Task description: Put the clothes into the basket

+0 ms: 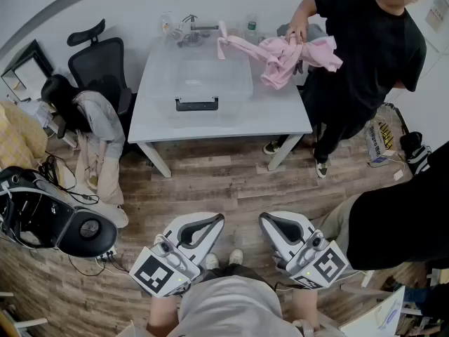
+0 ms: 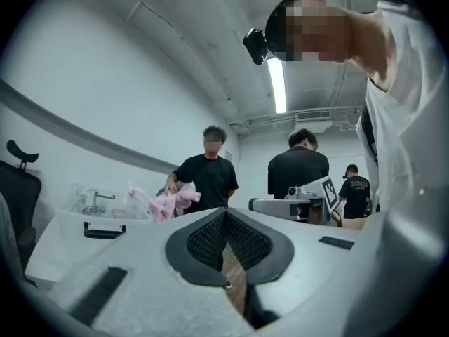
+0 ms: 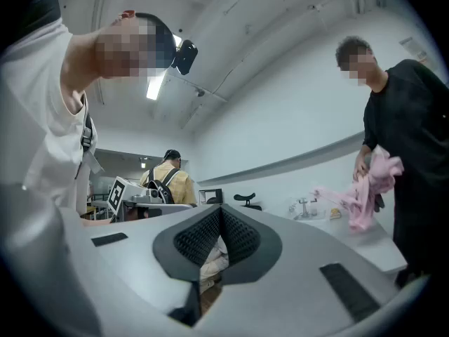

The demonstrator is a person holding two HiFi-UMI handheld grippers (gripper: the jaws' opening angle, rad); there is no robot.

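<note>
A bundle of pink clothes (image 1: 284, 58) hangs over the far right corner of the white table (image 1: 280, 118), held in the hands of a person in black (image 1: 372, 55). A clear plastic basket (image 1: 242, 83) with a black handle stands in the middle of the table. My left gripper (image 1: 210, 222) and right gripper (image 1: 272, 222) are low near my body, well short of the table, both shut and empty. In the left gripper view the closed left gripper (image 2: 226, 220) points toward the pink clothes (image 2: 165, 202). The right gripper (image 3: 219, 216) sees the pink clothes (image 3: 365, 195) at its right.
A black office chair (image 1: 98, 62) and a chair draped with a light jacket (image 1: 98, 139) stand left of the table. A black machine with cables (image 1: 56, 220) lies on the wood floor at the left. A metal fixture and bottles (image 1: 189, 30) line the table's back edge. Another person (image 1: 400, 216) stands at my right.
</note>
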